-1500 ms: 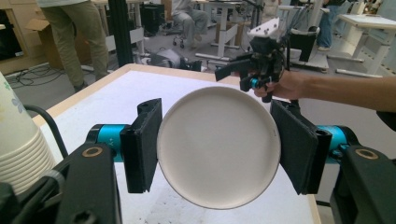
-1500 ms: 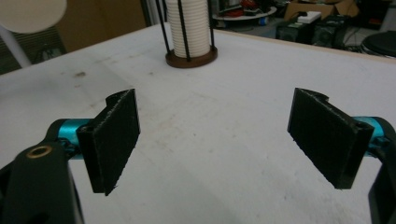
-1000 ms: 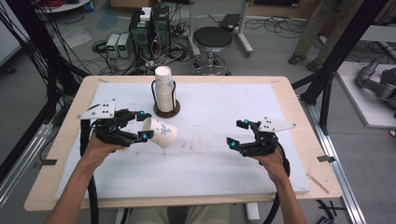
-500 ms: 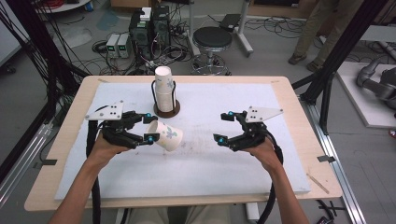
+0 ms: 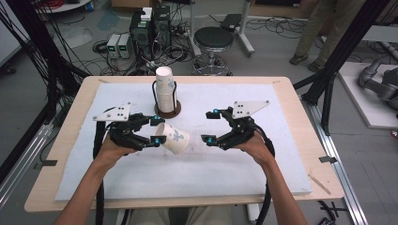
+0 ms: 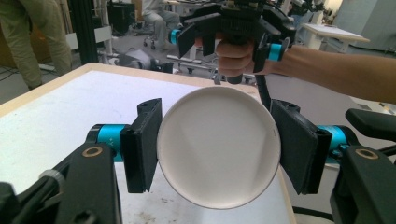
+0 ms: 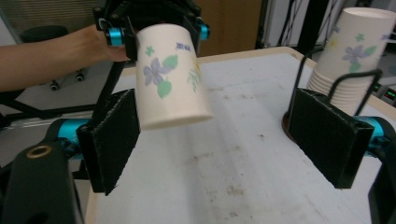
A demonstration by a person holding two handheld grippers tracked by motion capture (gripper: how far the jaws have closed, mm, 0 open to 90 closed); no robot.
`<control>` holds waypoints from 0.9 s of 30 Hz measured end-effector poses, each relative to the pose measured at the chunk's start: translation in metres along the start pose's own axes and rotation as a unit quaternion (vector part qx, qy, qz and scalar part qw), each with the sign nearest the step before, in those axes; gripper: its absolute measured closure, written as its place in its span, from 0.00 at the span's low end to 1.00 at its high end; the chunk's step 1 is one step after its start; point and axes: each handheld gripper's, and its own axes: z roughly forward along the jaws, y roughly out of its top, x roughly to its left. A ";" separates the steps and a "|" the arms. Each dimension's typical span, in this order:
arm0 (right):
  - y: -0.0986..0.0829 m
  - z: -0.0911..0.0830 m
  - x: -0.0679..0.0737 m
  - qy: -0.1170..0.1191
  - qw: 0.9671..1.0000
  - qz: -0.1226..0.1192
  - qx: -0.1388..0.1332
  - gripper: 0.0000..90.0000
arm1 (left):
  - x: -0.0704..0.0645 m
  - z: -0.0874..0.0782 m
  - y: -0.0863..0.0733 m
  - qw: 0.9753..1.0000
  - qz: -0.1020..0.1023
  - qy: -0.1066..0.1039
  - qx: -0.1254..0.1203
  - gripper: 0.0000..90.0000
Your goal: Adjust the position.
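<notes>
A white paper cup with a flower print [image 5: 174,138] lies on its side in the air, its base end held between the jaws of my left gripper [image 5: 155,130]. From the left gripper view I see the cup's round base [image 6: 218,145] squeezed between the two black pads. The cup's wide mouth [image 7: 173,74] points toward my right gripper [image 5: 207,126], which stands open a short way to its right, not touching it. In the right gripper view the open gripper [image 7: 219,140] has only the table between its jaws.
A stack of matching cups [image 5: 164,90] stands in a black wire holder [image 5: 167,110] at the back middle of the white mat [image 5: 244,168]. The wooden table edge [image 5: 309,140] surrounds the mat. A stool, cables and electronics are on the floor behind.
My right gripper has moved left and forward toward the cup. The left gripper has carried the cup right, toward the mat's middle.
</notes>
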 end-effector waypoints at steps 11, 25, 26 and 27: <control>0.009 0.027 0.006 0.050 0.999 -0.012 0.007 0.19 | -0.004 0.015 0.000 1.000 0.001 -0.016 0.002 0.41; 0.012 0.048 0.010 0.075 0.997 -0.014 0.012 0.19 | -0.009 0.024 0.005 0.999 0.007 -0.031 -0.002 0.41; 0.012 0.049 0.011 0.077 0.997 -0.013 0.011 0.19 | -0.009 0.025 0.005 0.999 0.008 -0.032 -0.002 0.41; 0.012 0.051 0.012 0.077 0.997 -0.013 0.012 0.19 | -0.009 0.025 0.005 0.999 0.008 -0.032 -0.002 0.41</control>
